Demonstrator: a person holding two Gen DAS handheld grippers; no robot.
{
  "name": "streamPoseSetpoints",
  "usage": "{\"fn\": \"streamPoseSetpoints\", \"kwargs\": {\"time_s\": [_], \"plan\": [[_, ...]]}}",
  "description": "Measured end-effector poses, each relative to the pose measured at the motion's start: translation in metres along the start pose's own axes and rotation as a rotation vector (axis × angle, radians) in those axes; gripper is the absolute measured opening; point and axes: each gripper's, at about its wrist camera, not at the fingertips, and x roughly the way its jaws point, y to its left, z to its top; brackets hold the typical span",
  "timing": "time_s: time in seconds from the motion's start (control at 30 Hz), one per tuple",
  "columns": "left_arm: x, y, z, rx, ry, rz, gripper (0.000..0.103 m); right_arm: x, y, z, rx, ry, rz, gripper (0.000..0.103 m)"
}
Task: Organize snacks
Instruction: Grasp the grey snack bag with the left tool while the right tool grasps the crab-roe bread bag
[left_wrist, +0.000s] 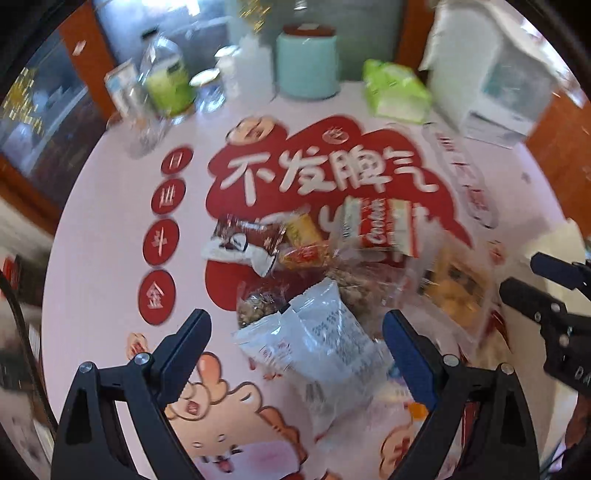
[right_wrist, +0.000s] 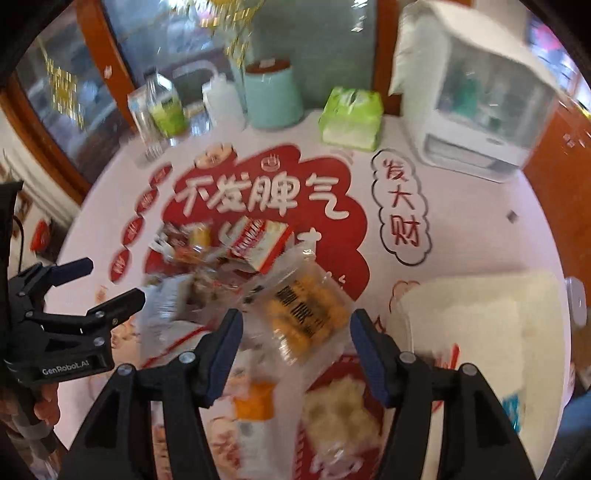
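A pile of snack packets lies mid-table on a pink and red printed cloth. My left gripper (left_wrist: 297, 332) is open above a white packet (left_wrist: 325, 339), with a clear bag of nuts (left_wrist: 258, 308) beyond it. A brown and white packet (left_wrist: 242, 242), a yellow packet (left_wrist: 301, 229) and a red and white packet (left_wrist: 380, 225) lie farther off. My right gripper (right_wrist: 295, 328) is open around a clear bag of yellow snacks (right_wrist: 306, 317), not touching it. The left gripper also shows in the right wrist view (right_wrist: 110, 284), the right gripper in the left wrist view (left_wrist: 517, 273).
At the table's far edge stand a teal canister (right_wrist: 271, 96), a green tissue pack (right_wrist: 352, 118), bottles (right_wrist: 162, 107) and a white appliance (right_wrist: 484, 107). A white container (right_wrist: 476, 325) sits at the right. An orange-topped packet (right_wrist: 255, 406) and a pale snack (right_wrist: 340, 413) lie near.
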Motion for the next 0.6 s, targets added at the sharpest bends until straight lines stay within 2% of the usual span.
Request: {"fn": "streamPoseSetpoints", "kwargs": {"time_s": [0.1,0.17,0.4,0.47,0.6], "plan": [[0.021,-0.003,-0.002,-0.046,0.028,0.052,0.093,0.029,0.001,0.01,-0.094,0.056,0.012,0.065],[0.032,-0.003,-0.005,-0.064,0.057,0.058,0.093,0.042,0.003,0.013,-0.16,0.08,0.014,0.074],[0.053,0.008,-0.024,-0.105,0.129,0.061,0.093,0.082,0.016,0.012,-0.364,0.202,0.026,0.083],[0.058,0.016,-0.029,-0.125,0.152,0.043,0.093,0.091,0.017,0.011,-0.395,0.23,0.022,0.089],[0.067,0.03,-0.041,-0.169,0.196,0.027,0.093,0.107,0.019,0.015,-0.393,0.285,0.035,0.091]]}}
